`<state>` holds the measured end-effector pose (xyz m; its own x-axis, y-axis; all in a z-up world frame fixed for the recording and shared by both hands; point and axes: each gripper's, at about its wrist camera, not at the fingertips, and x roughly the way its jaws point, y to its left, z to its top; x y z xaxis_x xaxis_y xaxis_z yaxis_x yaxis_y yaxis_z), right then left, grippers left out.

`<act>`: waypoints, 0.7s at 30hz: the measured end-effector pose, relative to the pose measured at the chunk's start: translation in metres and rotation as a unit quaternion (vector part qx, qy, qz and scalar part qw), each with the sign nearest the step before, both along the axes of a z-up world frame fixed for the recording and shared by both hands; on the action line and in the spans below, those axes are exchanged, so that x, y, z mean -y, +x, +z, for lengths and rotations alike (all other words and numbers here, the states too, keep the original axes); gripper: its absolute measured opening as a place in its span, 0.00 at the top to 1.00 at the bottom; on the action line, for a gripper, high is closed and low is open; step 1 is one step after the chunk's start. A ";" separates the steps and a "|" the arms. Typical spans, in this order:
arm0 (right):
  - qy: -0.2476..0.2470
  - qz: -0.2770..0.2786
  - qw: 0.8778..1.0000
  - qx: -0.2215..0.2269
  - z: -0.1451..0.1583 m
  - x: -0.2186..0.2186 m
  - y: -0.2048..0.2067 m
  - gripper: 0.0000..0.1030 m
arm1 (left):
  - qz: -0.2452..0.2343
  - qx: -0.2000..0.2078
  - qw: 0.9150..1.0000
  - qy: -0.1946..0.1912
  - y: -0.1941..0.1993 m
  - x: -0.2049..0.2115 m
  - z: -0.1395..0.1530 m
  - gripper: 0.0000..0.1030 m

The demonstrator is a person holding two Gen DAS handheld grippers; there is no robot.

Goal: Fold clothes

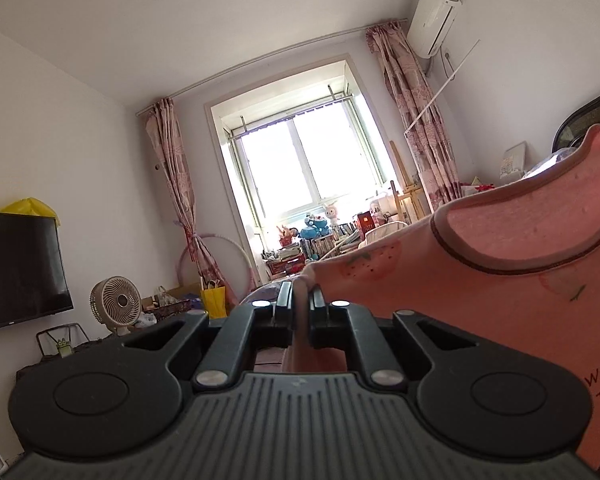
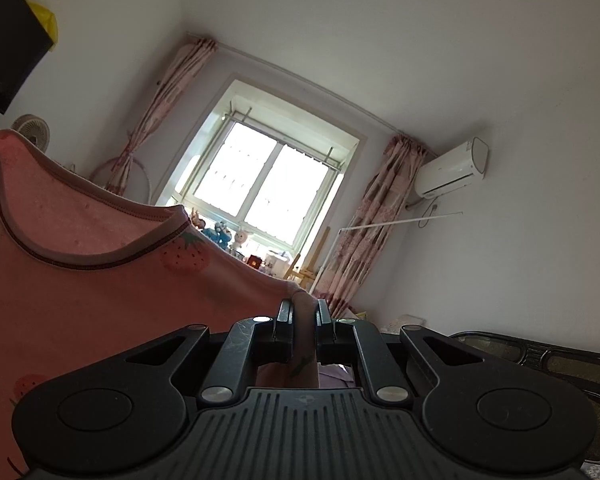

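Note:
A pink shirt (image 1: 512, 300) with strawberry prints and a dark-stitched neckline hangs in the air, stretched between both grippers. My left gripper (image 1: 300, 292) is shut on one shoulder edge of the shirt; the cloth spreads to the right of it. My right gripper (image 2: 303, 308) is shut on the other shoulder edge of the shirt (image 2: 100, 288), which spreads to the left. The neck opening faces the cameras. Both cameras point up toward the window and ceiling; the shirt's lower part is hidden.
A bright window (image 1: 304, 160) with pink curtains is ahead, its sill crowded with toys and books. A television (image 1: 16, 268) and a fan (image 1: 116, 304) stand at left. An air conditioner (image 2: 452, 168) hangs on the right wall. A dark headboard (image 2: 540, 356) is low right.

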<state>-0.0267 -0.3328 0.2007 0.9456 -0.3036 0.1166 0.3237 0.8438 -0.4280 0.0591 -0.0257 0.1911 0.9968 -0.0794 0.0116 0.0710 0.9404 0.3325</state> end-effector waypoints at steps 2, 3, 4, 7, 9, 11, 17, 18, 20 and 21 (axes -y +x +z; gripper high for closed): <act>-0.009 -0.010 1.000 -0.028 -0.017 0.001 0.037 0.89 | 0.016 -0.027 0.999 0.014 0.037 0.011 -0.022 0.91; -0.010 -0.014 0.999 -0.042 -0.028 0.003 0.057 0.89 | 0.023 -0.040 0.999 0.020 0.055 0.016 -0.035 0.91; -0.008 -0.019 0.998 -0.055 -0.040 0.006 0.078 0.89 | 0.030 -0.055 0.998 0.023 0.075 0.021 -0.049 0.90; 0.005 -0.030 0.994 -0.104 -0.089 0.013 0.146 0.89 | 0.045 -0.114 0.992 0.022 0.141 0.038 -0.094 0.90; 0.010 -0.037 0.990 -0.135 -0.123 0.015 0.187 0.89 | 0.056 -0.148 0.987 0.026 0.177 0.046 -0.125 0.90; 0.008 -0.045 0.985 -0.166 -0.158 0.015 0.220 0.89 | 0.067 -0.168 0.983 0.043 0.204 0.054 -0.158 0.91; 0.001 -0.043 0.956 -0.289 -0.261 0.006 0.273 0.86 | 0.104 -0.283 0.952 0.054 0.269 0.041 -0.229 1.00; -0.005 -0.037 0.947 -0.318 -0.267 0.003 0.279 0.85 | 0.099 -0.290 0.951 0.041 0.270 0.035 -0.231 1.00; -0.017 -0.031 0.940 -0.340 -0.273 -0.003 0.284 0.84 | 0.093 -0.302 0.948 0.034 0.270 0.031 -0.234 1.00; -0.015 -0.026 0.939 -0.344 -0.273 -0.002 0.287 0.84 | 0.095 -0.304 0.947 0.042 0.267 0.031 -0.234 1.00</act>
<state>0.2602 -0.3306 -0.0727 0.7841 -0.3581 -0.5068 0.0033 0.8191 -0.5736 0.3259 -0.0562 -0.0425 0.8136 0.1273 -0.5674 0.1048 0.9276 0.3585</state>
